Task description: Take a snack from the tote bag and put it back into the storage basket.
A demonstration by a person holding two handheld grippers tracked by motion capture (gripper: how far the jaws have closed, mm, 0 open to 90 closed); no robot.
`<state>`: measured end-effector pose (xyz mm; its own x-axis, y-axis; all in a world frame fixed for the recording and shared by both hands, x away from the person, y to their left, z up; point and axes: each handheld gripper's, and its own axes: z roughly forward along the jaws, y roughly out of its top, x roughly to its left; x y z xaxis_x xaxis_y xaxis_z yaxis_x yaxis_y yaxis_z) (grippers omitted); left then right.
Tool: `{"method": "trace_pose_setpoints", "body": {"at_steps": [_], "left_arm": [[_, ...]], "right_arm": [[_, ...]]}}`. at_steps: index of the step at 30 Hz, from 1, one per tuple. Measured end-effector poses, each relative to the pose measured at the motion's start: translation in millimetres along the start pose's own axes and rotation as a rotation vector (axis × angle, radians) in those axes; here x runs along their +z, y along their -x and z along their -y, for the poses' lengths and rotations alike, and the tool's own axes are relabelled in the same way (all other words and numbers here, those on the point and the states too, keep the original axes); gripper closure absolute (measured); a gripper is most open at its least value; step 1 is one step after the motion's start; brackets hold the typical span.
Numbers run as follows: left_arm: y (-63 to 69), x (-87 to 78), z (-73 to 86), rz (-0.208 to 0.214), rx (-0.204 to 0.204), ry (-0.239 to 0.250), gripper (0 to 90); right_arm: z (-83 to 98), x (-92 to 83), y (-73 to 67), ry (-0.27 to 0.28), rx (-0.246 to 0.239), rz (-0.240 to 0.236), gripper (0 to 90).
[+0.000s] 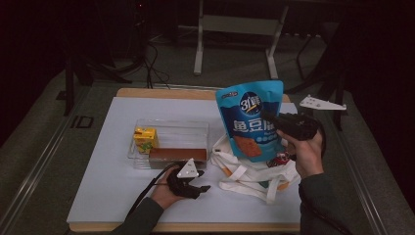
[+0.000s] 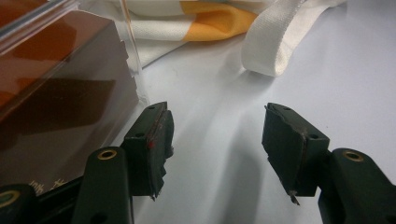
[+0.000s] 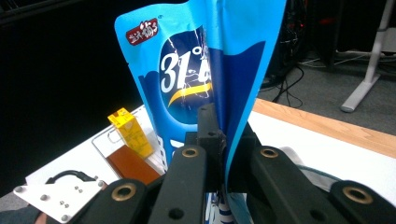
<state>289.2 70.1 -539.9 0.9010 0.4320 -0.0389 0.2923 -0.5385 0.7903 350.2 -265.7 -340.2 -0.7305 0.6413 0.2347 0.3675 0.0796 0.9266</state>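
Right tool (image 1: 274,122) clenched on the edge of a blue snack pouch (image 1: 249,117), held upright in the air above a white tote bag (image 1: 244,174) on the counter (image 1: 112,191); left tool (image 1: 188,183) released, jaws apart and empty, resting on the counter just beside a clear plastic bin (image 1: 171,128) containing a yellow juice carton (image 1: 145,139) and a brown box (image 1: 177,154).

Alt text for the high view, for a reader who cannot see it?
The right tool holds a blue snack pouch upright above a white cloth tote bag. The left tool rests open on the white table, beside a clear plastic tray holding a yellow carton.
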Motion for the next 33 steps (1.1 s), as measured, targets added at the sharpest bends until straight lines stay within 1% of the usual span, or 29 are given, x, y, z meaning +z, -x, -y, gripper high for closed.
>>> {"method": "trace_pose_setpoints", "body": {"at_steps": [7, 14, 18, 29, 33], "left_arm": [[0.1, 0.0, 0.0, 0.0, 0.0, 0.0, 41.8], [0.0, 0.0, 0.0, 0.001, 0.0, 0.0, 41.7], [0.0, 0.0, 0.0, 0.002, 0.0, 0.0, 41.7], [0.0, 0.0, 0.0, 0.004, 0.0, 0.001, 41.7], [0.2, 0.1, 0.0, 0.003, 0.001, 0.001, 41.8]], "right_arm": [[-6.3, 2.6, -5.9, 0.003, -0.002, -0.012, 87.7], [-11.2, 6.2, -9.1, 0.016, 0.009, -0.03, 87.7], [-13.4, 10.2, -12.1, 0.019, 0.007, -0.039, 87.7], [-20.8, 22.9, -19.4, 0.034, 0.023, -0.075, 87.7], [-21.9, 26.9, -21.5, 0.039, 0.019, -0.083, 87.7]]}}
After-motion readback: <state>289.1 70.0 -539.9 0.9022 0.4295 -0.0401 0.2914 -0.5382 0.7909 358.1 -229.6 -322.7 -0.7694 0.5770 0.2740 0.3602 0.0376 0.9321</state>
